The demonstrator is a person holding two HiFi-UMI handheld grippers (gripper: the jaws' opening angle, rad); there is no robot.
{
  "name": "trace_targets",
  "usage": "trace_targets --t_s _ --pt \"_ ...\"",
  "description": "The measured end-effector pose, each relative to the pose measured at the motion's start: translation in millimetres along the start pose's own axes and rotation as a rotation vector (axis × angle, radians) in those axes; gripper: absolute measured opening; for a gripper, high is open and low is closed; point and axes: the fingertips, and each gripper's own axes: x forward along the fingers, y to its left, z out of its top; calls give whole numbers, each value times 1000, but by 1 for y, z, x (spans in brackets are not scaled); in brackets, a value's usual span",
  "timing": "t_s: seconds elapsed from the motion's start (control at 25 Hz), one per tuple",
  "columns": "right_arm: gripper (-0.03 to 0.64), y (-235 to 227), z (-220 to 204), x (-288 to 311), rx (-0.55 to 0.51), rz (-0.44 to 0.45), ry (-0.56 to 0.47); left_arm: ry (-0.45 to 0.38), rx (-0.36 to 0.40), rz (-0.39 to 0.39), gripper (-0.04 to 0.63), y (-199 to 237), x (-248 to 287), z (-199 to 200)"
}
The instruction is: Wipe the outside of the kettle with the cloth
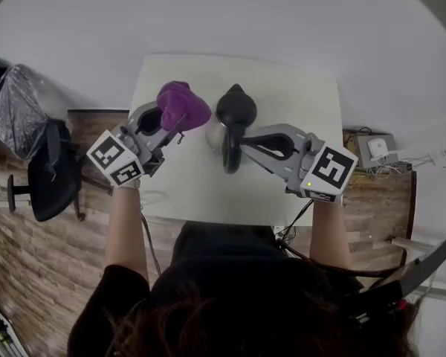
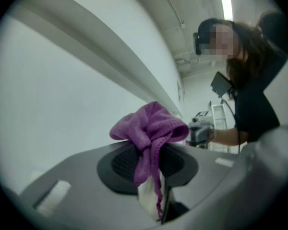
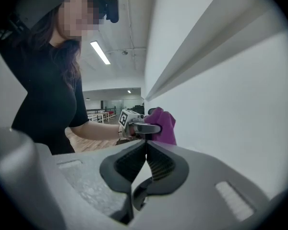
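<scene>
Pinched in the nearly closed jaws of the left gripper [image 1: 169,129]: purple cloth [image 1: 183,104], bunched above the tips. Shut tight and empty: jaws of the right gripper [image 1: 232,156], tips just beside the kettle [image 1: 236,108]. On the white tabletop [image 1: 297,99], between both grippers: the kettle, near the cloth.

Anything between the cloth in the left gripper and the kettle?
Nothing visible. The cloth, pinched in the left gripper, is right beside the kettle on its left; the right gripper, shut, sits at the kettle's near side, off that path.
</scene>
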Motion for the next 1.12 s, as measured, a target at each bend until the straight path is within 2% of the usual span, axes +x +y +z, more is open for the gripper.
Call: trace_targets --t_s 0.12,0.2,0.28,0.4,0.56,0.84,0.96,1.12 --pt "3 12 -8 11 37 -26 19 93 89 57 107 36 14 -15" --pt "3 17 -15 20 61 -60 33 157 108 36 107 51 30 -33" --pt "3 12 -23 25 77 -142 52 234 126 -7 107 56 46 -54" --pt "5 -6 -39 13 110 -293 101 282 101 -21 107 62 58 -75" --pt "122 -9 -71 -3 195 -404 169 289 60 -7 107 64 54 -92" --pt "233 6 -138 16 357 -426 227 376 95 -12 107 60 54 -122" --pt "236 4 -147 30 368 -420 220 402 137 -12 109 55 60 -126" --pt "218 -1 -148 40 361 -418 204 391 127 -7 107 52 68 -126"
